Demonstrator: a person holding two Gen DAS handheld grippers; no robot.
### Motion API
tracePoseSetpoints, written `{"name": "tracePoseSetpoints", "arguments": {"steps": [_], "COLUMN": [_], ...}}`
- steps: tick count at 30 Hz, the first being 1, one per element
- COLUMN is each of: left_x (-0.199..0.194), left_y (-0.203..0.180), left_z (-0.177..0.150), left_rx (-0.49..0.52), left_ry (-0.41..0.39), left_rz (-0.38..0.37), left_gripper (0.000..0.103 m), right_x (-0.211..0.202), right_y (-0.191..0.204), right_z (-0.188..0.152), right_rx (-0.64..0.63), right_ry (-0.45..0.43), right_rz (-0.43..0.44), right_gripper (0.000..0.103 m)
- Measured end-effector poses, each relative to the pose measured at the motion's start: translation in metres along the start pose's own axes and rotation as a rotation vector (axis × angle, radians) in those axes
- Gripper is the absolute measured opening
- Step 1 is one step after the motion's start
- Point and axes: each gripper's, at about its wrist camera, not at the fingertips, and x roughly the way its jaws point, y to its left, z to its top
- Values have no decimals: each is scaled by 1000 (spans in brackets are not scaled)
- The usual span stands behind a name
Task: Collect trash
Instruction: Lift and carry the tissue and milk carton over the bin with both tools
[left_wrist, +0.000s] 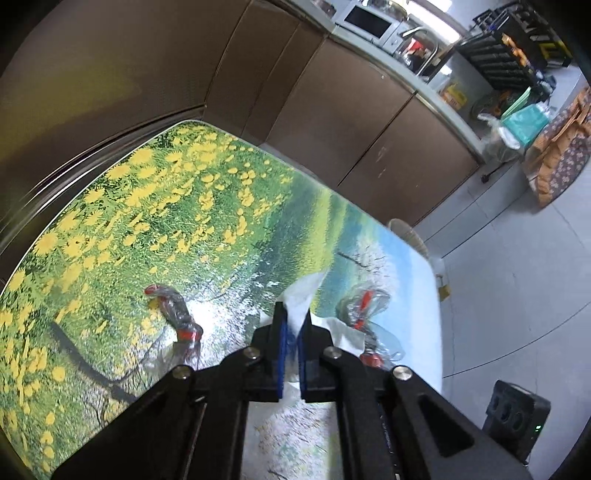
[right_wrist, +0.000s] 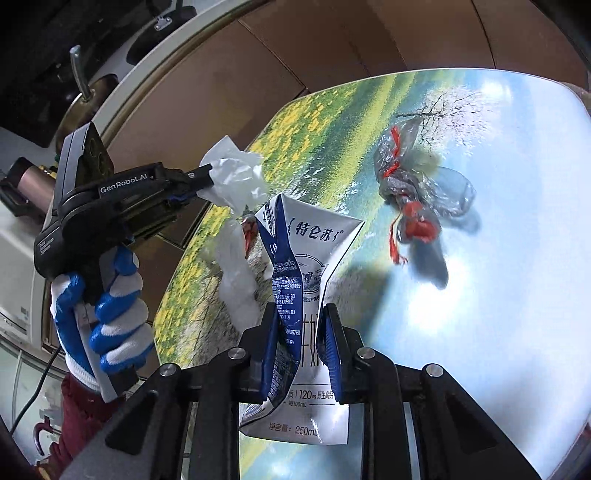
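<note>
Over the flower-print table (left_wrist: 155, 206), both grippers tilt downward, jaws clamped on tissue (left_wrist: 299, 295) and milk carton (right_wrist: 306, 258).

A landscape-printed table (left_wrist: 177, 206) bears two crumpled clear plastic wrappers (left_wrist: 175, 314) (left_wrist: 364, 314).

The left gripper (right_wrist: 207, 181), held by a gloved hand (right_wrist: 107, 302) at the frame's left, is clamped; the right gripper (right_wrist: 301, 325) pinches too.

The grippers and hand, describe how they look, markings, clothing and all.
Both grippers, left and right, are black with blue pads and silver pins. The left is marked GenRobot.AI in white, with a pistol grip. The hand wears a white, blue-coated glove over a dark red sleeve.
</note>
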Motion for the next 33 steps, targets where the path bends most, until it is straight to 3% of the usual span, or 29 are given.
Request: {"name": "tracePoseSetpoints", "arguments": {"steps": [15, 25, 33], "left_x": [-85, -118, -109], "left_y": [-20, -89, -161], "left_z": [-44, -76, -102], "left_rx": [40, 153, 255], "left_ry": [-75, -101, -73], "left_rz": [-1, -52, -116], "left_gripper": [4, 4, 4], "right_x": [-77, -165, -240], "right_y": [19, 4, -30], "right_z": [-45, -73, -98], "right_rx": [-19, 8, 67], "right_ry": [-132, -287, -417], "right_rz": [28, 14, -51], "right_gripper": [24, 24, 24]}}
